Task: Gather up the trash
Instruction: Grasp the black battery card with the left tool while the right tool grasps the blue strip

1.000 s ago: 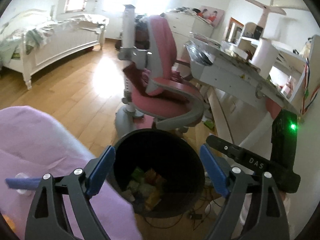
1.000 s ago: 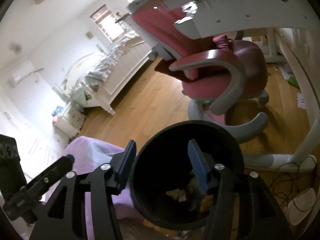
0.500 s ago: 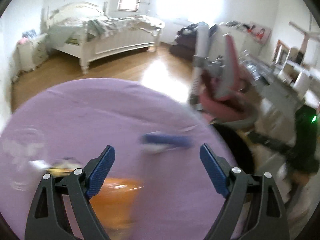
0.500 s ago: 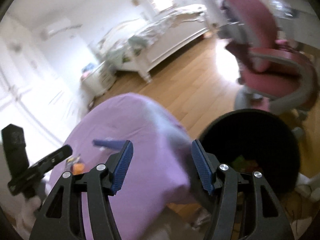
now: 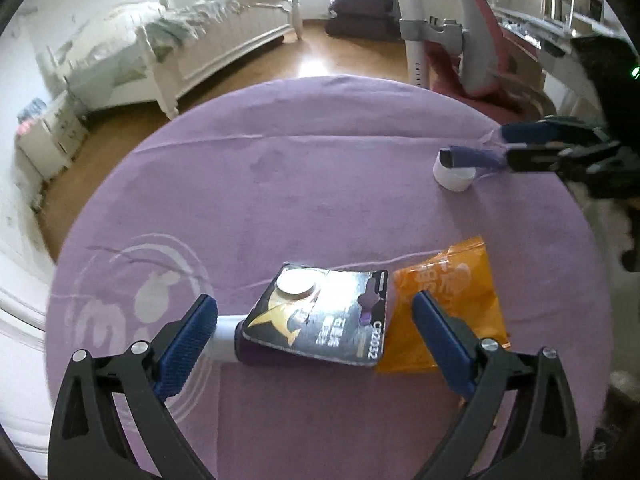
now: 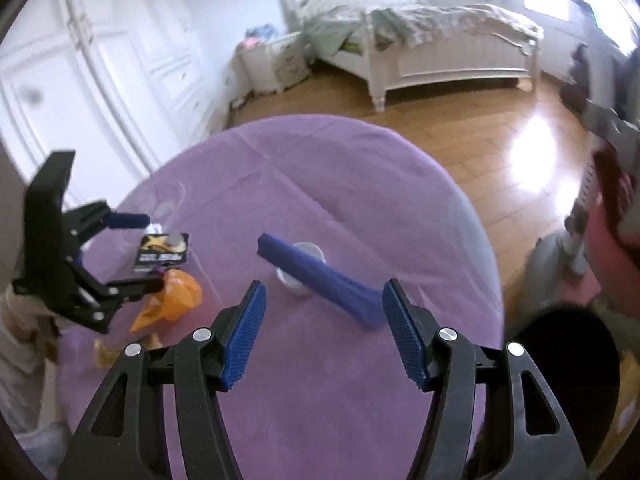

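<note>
The left gripper is opening wide over the black battery card at the lower centre, not pressing it. An orange wrapper lies just right. The right gripper is released; a blue wrapper lies above it on the purple tablecloth.

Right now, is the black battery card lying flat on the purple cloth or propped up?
Propped up. The black battery card rests tilted on a purple and white object beneath it, one edge raised off the purple cloth.
</note>
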{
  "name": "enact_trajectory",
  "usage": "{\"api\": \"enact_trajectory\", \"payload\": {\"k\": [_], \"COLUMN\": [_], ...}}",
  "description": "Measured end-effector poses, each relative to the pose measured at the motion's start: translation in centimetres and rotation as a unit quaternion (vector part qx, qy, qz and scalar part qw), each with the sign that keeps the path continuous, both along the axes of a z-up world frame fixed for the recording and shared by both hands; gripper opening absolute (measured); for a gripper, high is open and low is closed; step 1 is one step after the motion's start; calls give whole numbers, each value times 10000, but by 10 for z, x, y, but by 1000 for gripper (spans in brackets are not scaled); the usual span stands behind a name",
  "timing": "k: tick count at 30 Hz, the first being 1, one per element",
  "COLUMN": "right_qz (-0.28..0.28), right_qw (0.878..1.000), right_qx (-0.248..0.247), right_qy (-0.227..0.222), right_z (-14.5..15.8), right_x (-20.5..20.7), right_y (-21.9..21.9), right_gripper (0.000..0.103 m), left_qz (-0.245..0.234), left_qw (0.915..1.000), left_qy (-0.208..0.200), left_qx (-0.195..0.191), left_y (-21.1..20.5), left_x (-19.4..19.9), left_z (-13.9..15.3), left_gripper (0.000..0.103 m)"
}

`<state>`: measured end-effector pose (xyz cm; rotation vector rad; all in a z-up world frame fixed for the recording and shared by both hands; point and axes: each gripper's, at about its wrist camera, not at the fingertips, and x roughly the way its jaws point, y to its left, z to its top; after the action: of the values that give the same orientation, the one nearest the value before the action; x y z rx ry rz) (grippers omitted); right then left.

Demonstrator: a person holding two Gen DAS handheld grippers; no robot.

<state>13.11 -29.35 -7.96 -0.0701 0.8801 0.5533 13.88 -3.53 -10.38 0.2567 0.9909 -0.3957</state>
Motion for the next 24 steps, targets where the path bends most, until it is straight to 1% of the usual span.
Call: {"api": "enact_trajectory", "payload": {"k": [2, 5, 6, 7, 8, 9, 10, 11, 12, 13, 14, 16, 20, 22, 24], "right_qz": [166, 288, 268, 230, 236, 229, 186, 136, 93, 78, 59, 14, -101, -176, -237], "right_qw": [9998, 9994, 9994, 9993, 9992, 9990, 9991, 9993, 9993, 9990, 9985, 9965, 9917, 9890, 9875], "right_qx": [-90, -67, -83, -96, -20, 115, 146, 155, 236, 333, 474, 780, 1244, 1439, 1534], "right_qy": [17, 158, 182, 261, 320, 369, 351, 311, 282, 277, 277, 293, 315, 303, 276], "right_z": [-4, -13, -15, -18, -19, -19, -19, -18, -16, -14, -11, -6, 6, 11, 17], "right_x": [8, 21, 23, 27, 28, 28, 27, 26, 23, 21, 19, 13, 1, -7, -10], "right_y": [11, 24, 24, 27, 27, 26, 25, 25, 24, 24, 22, 17, 8, 2, -1], "right_gripper": [61, 61, 58, 50, 46, 38, 36, 36, 36, 36, 36, 36, 36, 36, 36], "left_qz": [-3, -51, -55, -41, -48, -58, -57, -45, 12, 100, 174, 295, 413, 480, 574], "left_qw": [9999, 9993, 9990, 9988, 9984, 9980, 9980, 9981, 9982, 9979, 9972, 9949, 9944, 9928, 9914], "left_qy": [105, 274, 333, 350, 361, 342, 306, 269, 225, 211, 230, 259, 167, 179, 144], "left_qx": [-79, -235, -303, -354, -432, -530, -555, -553, -555, -597, -689, -931, -954, -1083, -1170], "left_y": [1, 2, 3, 2, 2, 3, 5, 5, 7, 9, 13, 18, 16, 16, 19], "left_x": [5, 10, 10, 8, 6, 5, 4, 3, 1, 1, 2, 1, -5, -9, -11], "left_z": [-2, -6, -8, -10, -10, -10, -10, -9, -9, -8, -7, -7, -7, -6, -5], "left_gripper": [97, 96, 96, 95, 90, 86, 84, 78, 74, 67, 63, 63, 63, 63, 63]}}
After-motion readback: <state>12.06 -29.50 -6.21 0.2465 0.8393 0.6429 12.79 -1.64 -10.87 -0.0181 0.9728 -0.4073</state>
